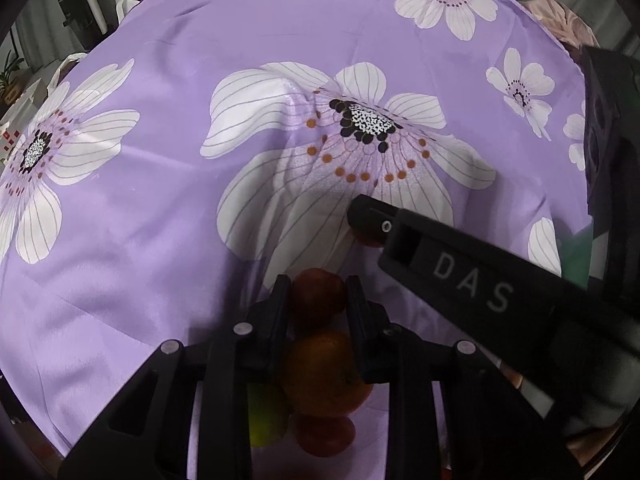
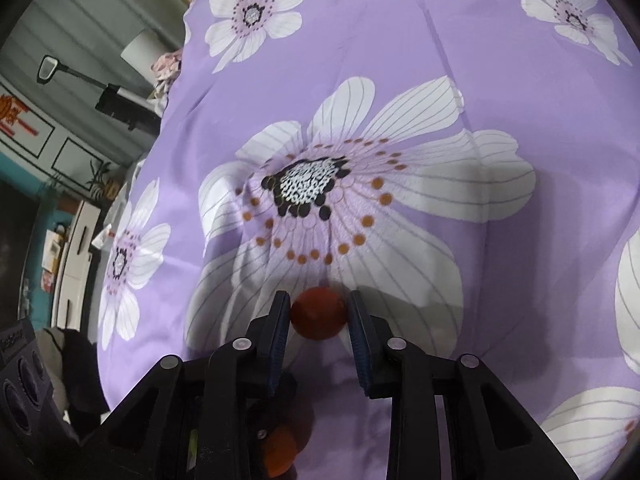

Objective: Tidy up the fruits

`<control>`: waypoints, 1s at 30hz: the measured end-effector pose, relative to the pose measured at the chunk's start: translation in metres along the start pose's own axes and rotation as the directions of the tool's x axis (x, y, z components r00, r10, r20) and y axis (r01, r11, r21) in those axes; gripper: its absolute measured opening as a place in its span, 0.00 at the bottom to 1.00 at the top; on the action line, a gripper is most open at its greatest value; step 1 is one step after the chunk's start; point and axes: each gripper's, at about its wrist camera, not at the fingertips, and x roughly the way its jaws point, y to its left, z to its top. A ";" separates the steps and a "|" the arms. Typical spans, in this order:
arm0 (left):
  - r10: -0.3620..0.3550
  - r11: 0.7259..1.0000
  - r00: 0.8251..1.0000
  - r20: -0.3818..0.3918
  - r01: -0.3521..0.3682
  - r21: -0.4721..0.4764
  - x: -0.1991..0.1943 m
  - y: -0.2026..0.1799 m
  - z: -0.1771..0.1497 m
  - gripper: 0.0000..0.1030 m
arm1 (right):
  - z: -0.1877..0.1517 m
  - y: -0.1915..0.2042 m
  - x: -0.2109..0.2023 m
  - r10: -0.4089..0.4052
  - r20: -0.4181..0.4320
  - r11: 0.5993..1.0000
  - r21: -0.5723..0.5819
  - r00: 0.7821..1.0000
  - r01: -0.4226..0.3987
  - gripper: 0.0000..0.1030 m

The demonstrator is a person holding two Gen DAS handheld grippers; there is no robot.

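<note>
**Both grippers closed on small red fruits over the floral cloth**

A purple cloth (image 1: 160, 208) printed with large white flowers is seen covering the work surface. No bowl, tray or basket is visible in either view, so the destination for the fruits cannot be told.

Left gripper (image 1: 318, 300): its jaws are pressed in against a small dark-red fruit (image 1: 318, 294), pinched at the fingertips. Below it, close to the camera, a cluster is seen: an orange (image 1: 324, 376), a yellow-green fruit (image 1: 264, 420) and another red fruit (image 1: 326, 436). These are partly masked by the gripper frame and blurred, so their kinds are named only loosely. The grasped fruit is judged to sit at the far edge of this cluster, which would explain the steep, downward approach.

Right gripper (image 2: 318, 316): a round red fruit (image 2: 318, 314) is held between the pads, touched on both sides, resting on or just above the cloth; contact underneath is hidden. In the left wrist view the right gripper (image 1: 440, 264) is seen crossing from the right, its tip covering most of a red fruit. Another orange-red fruit (image 2: 280, 452) shows under the right gripper's frame, cut off and indistinct.

The two pickups are judged to be made side by side, near each other.
</note>
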 end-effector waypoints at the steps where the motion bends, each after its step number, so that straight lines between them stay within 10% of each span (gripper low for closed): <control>1: -0.003 1.000 1.000 0.007 0.003 0.000 -0.002 0.000 0.000 0.26 | -0.002 -0.002 -0.003 -0.006 -0.002 1.000 0.009 1.000 0.006 0.30; 16: -0.117 0.990 0.982 0.150 0.104 0.093 -0.033 -0.033 -0.005 0.26 | -0.029 -0.039 -0.077 -0.089 0.087 0.993 0.083 0.992 0.082 0.30; 30: -0.134 0.988 0.983 0.127 0.122 0.098 -0.025 -0.046 -0.008 0.26 | -0.048 -0.055 -0.057 -0.213 -0.040 0.976 0.039 0.976 0.214 0.30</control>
